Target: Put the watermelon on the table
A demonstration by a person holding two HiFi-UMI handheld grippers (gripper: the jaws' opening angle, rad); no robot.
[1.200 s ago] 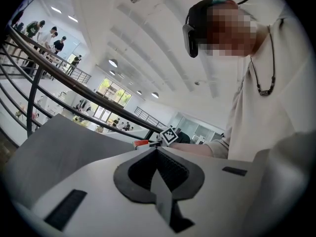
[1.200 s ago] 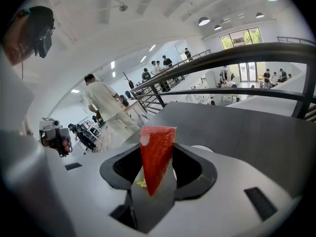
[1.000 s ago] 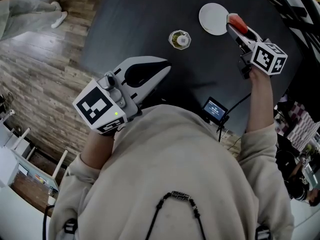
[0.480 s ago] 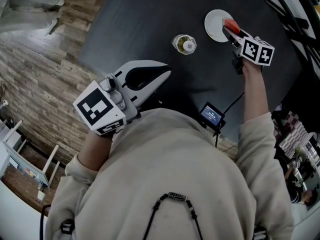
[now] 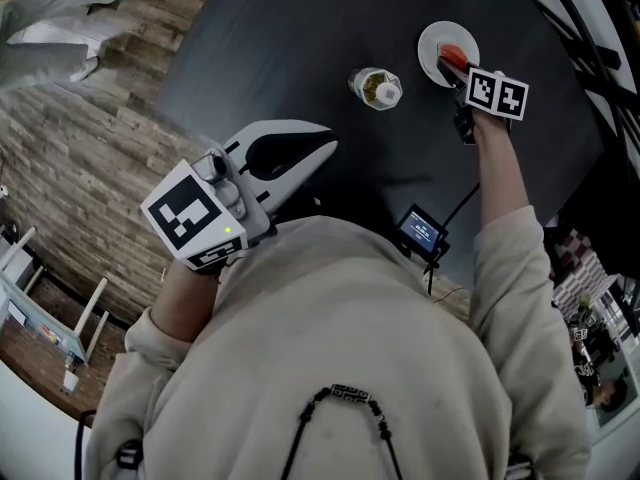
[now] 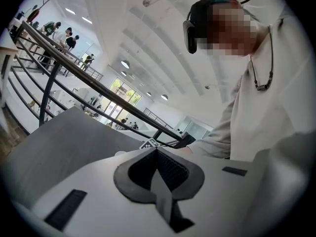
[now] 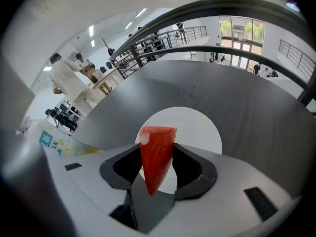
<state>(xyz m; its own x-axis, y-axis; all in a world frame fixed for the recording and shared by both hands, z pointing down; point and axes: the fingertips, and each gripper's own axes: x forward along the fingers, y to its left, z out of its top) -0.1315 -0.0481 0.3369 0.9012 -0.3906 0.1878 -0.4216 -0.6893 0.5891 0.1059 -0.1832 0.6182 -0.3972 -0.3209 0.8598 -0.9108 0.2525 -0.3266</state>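
Note:
A red watermelon wedge (image 7: 157, 154) is pinched between the jaws of my right gripper (image 7: 158, 145), which is shut on it and points steeply down. It hangs over a small white plate (image 7: 197, 127) on the black table (image 5: 300, 48); I cannot tell whether it touches the plate. In the head view the wedge (image 5: 455, 56) shows over the plate (image 5: 432, 40) at the far right, just ahead of the right gripper (image 5: 458, 68). My left gripper (image 5: 325, 146) is held near my chest with its white jaws shut and empty; its own view shows the left gripper (image 6: 156, 152) closed tip to tip.
A small clear cup with yellowish contents (image 5: 377, 88) stands left of the plate. A small screen device (image 5: 424, 233) with a cable sits at the table's near edge. Wooden floor (image 5: 90, 138) lies to the left, where a person (image 5: 60, 18) stands.
My right gripper has come down with the watermelon wedge until it is over the white plate. The left gripper has hardly moved.

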